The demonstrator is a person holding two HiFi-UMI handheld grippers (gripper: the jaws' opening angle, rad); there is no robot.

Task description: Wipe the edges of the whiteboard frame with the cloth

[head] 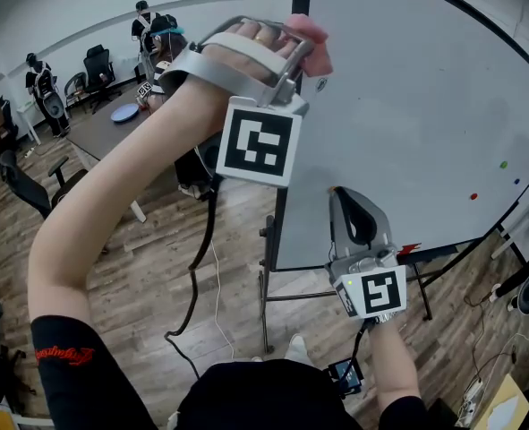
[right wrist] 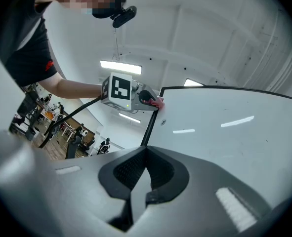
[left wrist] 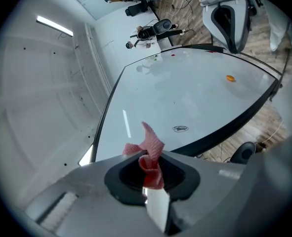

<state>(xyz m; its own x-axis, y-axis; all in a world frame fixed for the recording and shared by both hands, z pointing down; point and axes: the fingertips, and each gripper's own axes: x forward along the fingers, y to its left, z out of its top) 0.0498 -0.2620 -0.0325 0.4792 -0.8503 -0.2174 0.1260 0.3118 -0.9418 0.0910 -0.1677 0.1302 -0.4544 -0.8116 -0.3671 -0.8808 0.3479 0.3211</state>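
Fingers (left wrist: 86,191) of the left gripper (head: 302,47) pinch the pink cloth (left wrist: 150,154) at the black whiteboard frame (head: 280,195), 12 o'clock in the head view, while the right gripper (head: 343,195), at 5 o'clock, is closed and empty; hard dragging along the edge could pull the narrow fold free.

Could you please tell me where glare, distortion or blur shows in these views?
Head view: fisheye bows the whiteboard frame; evenly lit, sharp. Left gripper view: a ceiling-light streak glares on the whiteboard; the near cloth looks slightly soft. Right gripper view: two streaks on the whiteboard, dark vignetted corners, a mosaic patch top left.
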